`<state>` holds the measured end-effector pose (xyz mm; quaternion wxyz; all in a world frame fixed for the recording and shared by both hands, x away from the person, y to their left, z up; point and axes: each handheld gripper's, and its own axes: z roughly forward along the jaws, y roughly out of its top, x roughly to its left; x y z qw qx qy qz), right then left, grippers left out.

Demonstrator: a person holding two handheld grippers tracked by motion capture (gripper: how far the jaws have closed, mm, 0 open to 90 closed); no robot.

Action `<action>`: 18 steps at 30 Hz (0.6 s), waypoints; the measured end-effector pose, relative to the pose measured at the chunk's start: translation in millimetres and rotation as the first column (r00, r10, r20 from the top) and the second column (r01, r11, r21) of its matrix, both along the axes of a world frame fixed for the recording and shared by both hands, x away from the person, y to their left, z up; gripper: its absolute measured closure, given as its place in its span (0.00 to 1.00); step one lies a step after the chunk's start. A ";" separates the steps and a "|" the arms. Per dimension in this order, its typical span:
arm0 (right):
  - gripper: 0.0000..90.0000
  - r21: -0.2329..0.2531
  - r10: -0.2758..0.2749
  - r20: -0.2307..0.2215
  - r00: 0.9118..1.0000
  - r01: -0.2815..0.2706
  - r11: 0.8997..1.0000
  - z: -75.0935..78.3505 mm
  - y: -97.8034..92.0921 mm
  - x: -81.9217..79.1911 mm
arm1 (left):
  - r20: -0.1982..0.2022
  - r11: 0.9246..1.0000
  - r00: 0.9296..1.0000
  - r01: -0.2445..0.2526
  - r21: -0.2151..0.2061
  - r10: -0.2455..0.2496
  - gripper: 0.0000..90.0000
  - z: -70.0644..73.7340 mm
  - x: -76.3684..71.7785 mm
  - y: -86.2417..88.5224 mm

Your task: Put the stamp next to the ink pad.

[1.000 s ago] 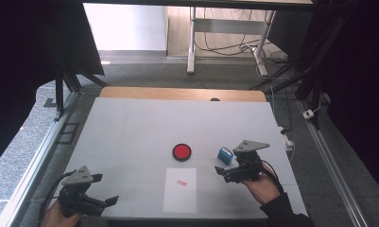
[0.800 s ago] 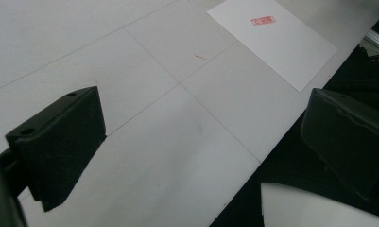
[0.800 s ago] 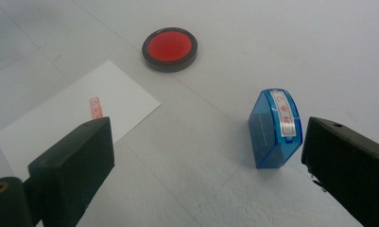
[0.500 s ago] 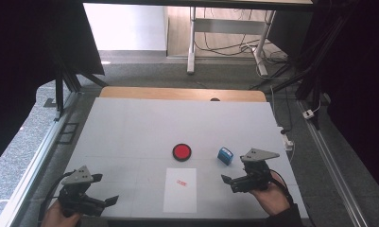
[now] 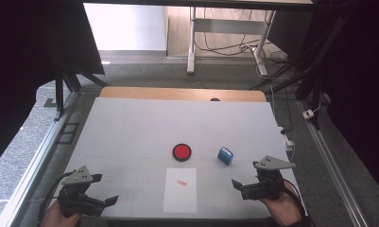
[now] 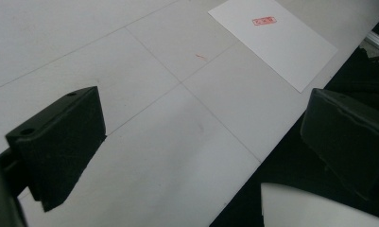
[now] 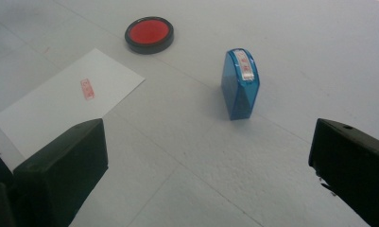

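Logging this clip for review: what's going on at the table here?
A person holds a gripper in each hand over a white table. The blue stamp stands upright on the table, free of the open right gripper. A sheet of paper bears one red imprint, near the red ink pad. The left gripper rests open at the near edge.

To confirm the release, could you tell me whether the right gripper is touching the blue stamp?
Apart. In the right gripper view the blue stamp stands upright alone, with bare table between it and the open right gripper.
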<state>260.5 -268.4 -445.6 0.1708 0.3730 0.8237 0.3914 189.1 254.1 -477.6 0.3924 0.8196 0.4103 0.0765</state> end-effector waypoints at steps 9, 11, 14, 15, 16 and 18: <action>0.00 0.006 -0.066 -0.008 0.998 0.066 0.998 -4.2 -17.0 -11.5 | 0.000 1.000 1.000 -0.001 0.000 0.001 0.01 0.1 0.1 0.0; 0.00 0.003 -0.075 -0.018 0.997 0.075 0.997 -6.0 -20.0 -13.5 | 0.000 1.000 1.000 -0.002 -0.001 0.002 0.01 0.1 0.0 0.1; 0.00 -0.014 -0.089 -0.031 0.996 0.089 0.996 -8.9 -23.1 -16.7 | 0.000 1.000 1.000 0.000 0.001 0.000 0.01 0.0 -0.2 0.1; 0.00 -0.017 -0.092 -0.036 0.995 0.092 0.996 -9.8 -23.9 -17.6 | 0.000 1.000 1.000 0.000 0.001 0.000 0.01 0.0 -0.4 0.1; 0.00 -0.023 -0.095 -0.041 0.995 0.094 0.995 -10.7 -24.6 -18.5 | 0.001 1.000 1.000 0.001 0.002 -0.001 0.01 0.0 -0.5 0.2; 0.00 -0.030 -0.103 -0.048 0.993 0.102 0.994 -11.4 -25.4 -20.1 | 0.002 1.000 1.000 0.003 0.003 -0.003 0.01 -0.1 -0.6 0.3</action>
